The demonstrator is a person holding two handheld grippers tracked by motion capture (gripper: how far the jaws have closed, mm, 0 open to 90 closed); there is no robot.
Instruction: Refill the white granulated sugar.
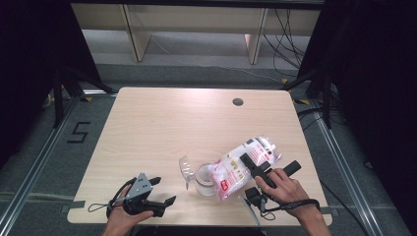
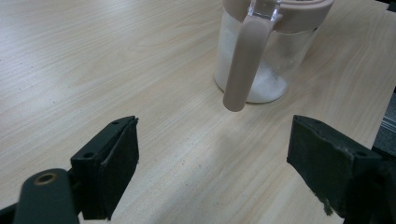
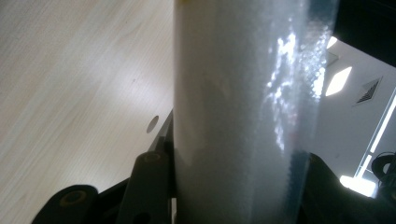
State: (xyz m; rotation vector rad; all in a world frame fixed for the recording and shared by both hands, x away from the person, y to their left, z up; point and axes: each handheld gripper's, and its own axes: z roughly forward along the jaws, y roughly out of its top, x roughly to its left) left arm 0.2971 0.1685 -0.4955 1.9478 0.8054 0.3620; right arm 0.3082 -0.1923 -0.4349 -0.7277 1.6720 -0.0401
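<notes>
Pouring stage: the right tongs (image 1: 252,166) clamp a soft, clear plastic bag of white granules (image 1: 244,164), tilted over the glass jar with pink lid (image 1: 205,180) near the counter's (image 1: 162,128) front edge. Slippery, shifting load; grip mid-body. Left tongs (image 1: 163,191) gape wide, empty.

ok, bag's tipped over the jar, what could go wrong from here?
1. The bag is wider than the jar mouth, so the white grains could spill onto the table.
2. The left gripper sits open, apart from the jar; unsteadied, a nudge might tip it.
</notes>
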